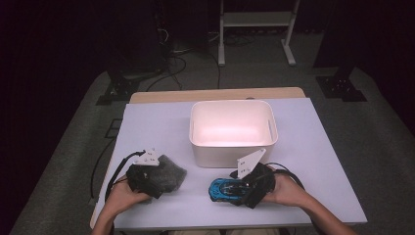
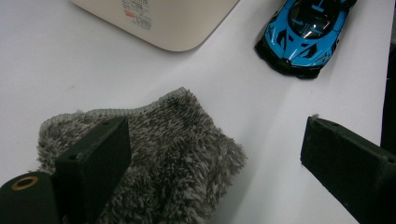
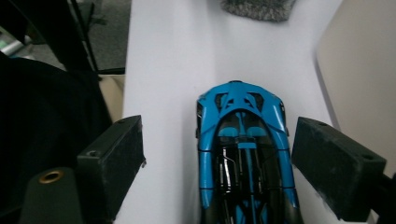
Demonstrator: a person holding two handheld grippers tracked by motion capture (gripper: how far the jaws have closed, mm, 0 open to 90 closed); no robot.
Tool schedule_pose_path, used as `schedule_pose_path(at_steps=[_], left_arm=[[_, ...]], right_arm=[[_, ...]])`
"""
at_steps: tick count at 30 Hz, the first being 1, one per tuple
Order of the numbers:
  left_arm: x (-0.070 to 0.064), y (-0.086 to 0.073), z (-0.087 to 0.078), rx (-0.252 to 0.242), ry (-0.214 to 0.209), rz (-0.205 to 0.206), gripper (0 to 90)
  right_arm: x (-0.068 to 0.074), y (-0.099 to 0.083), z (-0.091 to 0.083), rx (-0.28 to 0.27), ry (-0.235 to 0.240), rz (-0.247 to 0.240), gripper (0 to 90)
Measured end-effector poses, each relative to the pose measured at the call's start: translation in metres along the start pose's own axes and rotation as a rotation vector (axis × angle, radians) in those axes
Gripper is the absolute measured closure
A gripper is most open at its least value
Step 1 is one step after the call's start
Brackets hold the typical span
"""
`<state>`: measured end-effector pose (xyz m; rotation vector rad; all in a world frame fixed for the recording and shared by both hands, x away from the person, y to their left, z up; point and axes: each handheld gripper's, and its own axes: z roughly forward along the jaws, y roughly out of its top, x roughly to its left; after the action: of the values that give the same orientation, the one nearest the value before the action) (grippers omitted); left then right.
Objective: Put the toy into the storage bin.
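Two grippers work at the near edge of the table, each poised over one item. The left gripper is spread wide above the grey fluffy cloth, one jaw over the fabric, the other over bare surface. The right gripper is released, its jaws straddling the blue toy car without contact. The white bin stands just beyond both. Judged step: pre-grasp. Next move: close squarely on each item, then lift toward the bin.

The blue toy car runs off the right gripper view's bottom edge, its rear unseen.
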<state>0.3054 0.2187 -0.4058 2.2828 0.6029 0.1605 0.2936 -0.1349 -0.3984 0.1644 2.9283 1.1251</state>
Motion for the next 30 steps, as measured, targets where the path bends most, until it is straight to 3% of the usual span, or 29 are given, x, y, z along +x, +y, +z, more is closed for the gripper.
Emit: schedule_pose_path(at_steps=[7,12,23,30], left_arm=[[0.0,0.001,0.001,0.001,-0.001,-0.002,6.4],[0.001,0.0,0.001,-0.002,-0.003,-0.007,6.4],[0.0,0.0,0.003,0.004,-0.016,-0.001,6.4],[0.0,0.001,0.003,-0.001,-0.02,-0.002,6.4]], right_arm=[[-0.005,-0.011,0.013,0.01,-0.014,0.017,14.9],[-0.008,-0.017,0.02,0.007,-0.057,0.013,14.0],[-0.011,-0.025,0.033,0.036,-0.05,0.014,14.0],[-0.01,-0.025,0.043,0.059,-0.058,-0.014,14.0]])
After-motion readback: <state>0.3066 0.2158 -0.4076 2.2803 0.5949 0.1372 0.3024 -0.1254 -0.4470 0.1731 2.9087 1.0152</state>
